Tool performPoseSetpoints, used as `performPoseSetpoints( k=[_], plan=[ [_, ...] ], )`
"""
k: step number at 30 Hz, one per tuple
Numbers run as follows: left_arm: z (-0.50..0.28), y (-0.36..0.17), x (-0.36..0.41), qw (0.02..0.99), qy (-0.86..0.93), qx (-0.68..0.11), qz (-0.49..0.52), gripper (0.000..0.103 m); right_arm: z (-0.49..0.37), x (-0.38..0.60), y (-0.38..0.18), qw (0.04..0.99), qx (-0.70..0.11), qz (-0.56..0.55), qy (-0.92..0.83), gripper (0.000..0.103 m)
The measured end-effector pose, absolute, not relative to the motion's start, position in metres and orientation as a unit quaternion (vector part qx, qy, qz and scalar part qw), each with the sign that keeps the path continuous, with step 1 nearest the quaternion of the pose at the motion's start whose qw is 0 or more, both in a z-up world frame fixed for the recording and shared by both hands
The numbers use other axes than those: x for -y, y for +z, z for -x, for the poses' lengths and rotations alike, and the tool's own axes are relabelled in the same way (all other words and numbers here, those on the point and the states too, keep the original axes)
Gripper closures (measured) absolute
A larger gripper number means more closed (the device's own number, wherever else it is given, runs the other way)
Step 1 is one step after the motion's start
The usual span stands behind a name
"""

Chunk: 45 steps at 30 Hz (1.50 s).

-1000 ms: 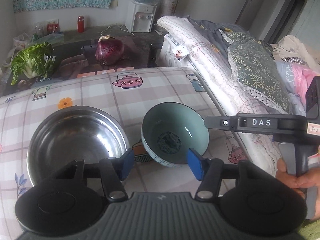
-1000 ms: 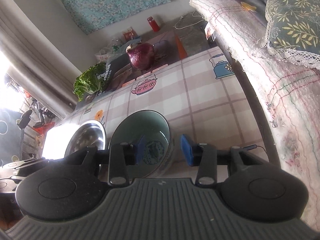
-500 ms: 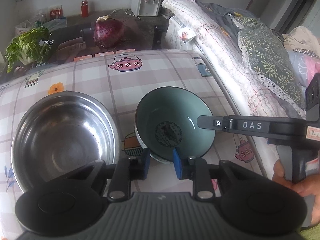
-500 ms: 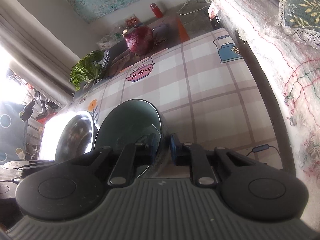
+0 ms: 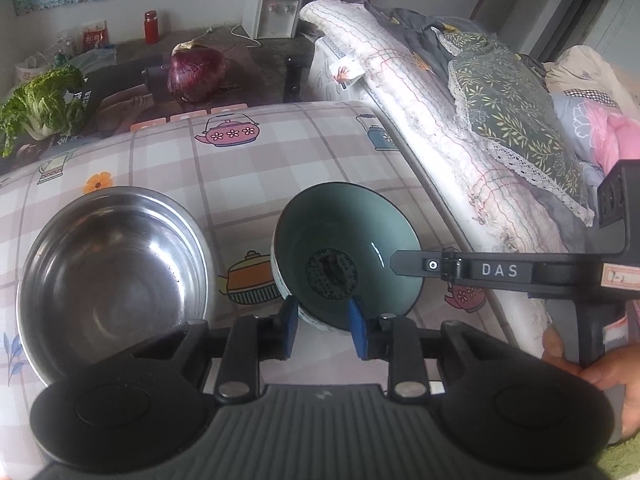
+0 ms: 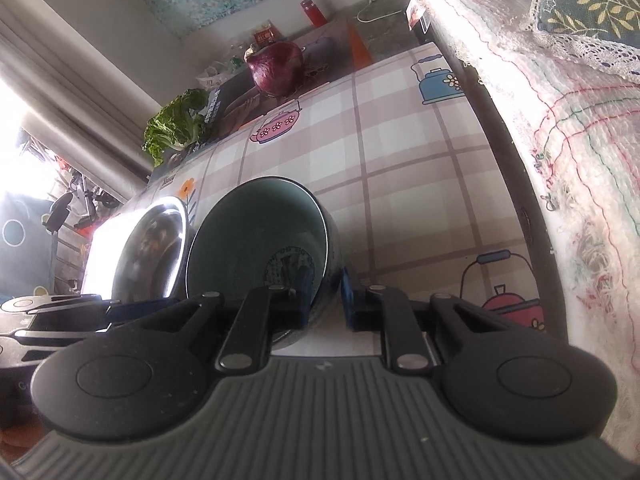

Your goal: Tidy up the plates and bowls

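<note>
While the right gripper [image 6: 324, 296] clamps the bowl's [image 5: 344, 256] near rim, the left gripper [image 5: 323, 330], jaws opening, straddles its edge; the steel basin [image 5: 112, 272] sits just left on the table [image 5: 280, 168].

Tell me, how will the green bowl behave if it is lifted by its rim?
The green bowl looks like glazed ceramic, so probably stiff, fairly heavy and breakable. Its glossy wall may slip in the right gripper, which pinches only the rim. It already sits tilted toward the steel bowl, so it could swing or tip.
</note>
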<state>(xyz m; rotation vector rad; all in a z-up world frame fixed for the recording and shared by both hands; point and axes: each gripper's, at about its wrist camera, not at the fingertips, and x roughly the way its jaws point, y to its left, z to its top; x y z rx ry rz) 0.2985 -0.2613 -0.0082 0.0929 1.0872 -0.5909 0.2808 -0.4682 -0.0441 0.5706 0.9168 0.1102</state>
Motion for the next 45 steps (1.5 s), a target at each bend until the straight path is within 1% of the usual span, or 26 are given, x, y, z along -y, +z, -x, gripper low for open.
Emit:
performPoseSetpoints(
  k=[3, 18, 31, 45],
  plan=[
    [-0.308, -0.012, 0.264, 0.815, -0.265, -0.514, -0.037, 0.066, -0.284, 0.469, -0.044, 0.855, -0.435, -0.277, 0.054, 0.088],
    [-0.324, -0.032, 0.282, 0.817, -0.224, -0.527, -0.064, 0.066, -0.299, 0.470, -0.057, 0.844, -0.442, -0.301, 0.051, 0.085],
    [-0.317, -0.029, 0.282, 0.814, -0.226, -0.531, -0.067, 0.066, -0.296, 0.469, -0.048, 0.845, -0.443, -0.297, 0.039, 0.085],
    [-0.310, -0.005, 0.268, 0.823, -0.234, -0.515, -0.045, 0.067, -0.289, 0.466, -0.024, 0.853, -0.432, -0.289, 0.038, 0.085]
  ],
)
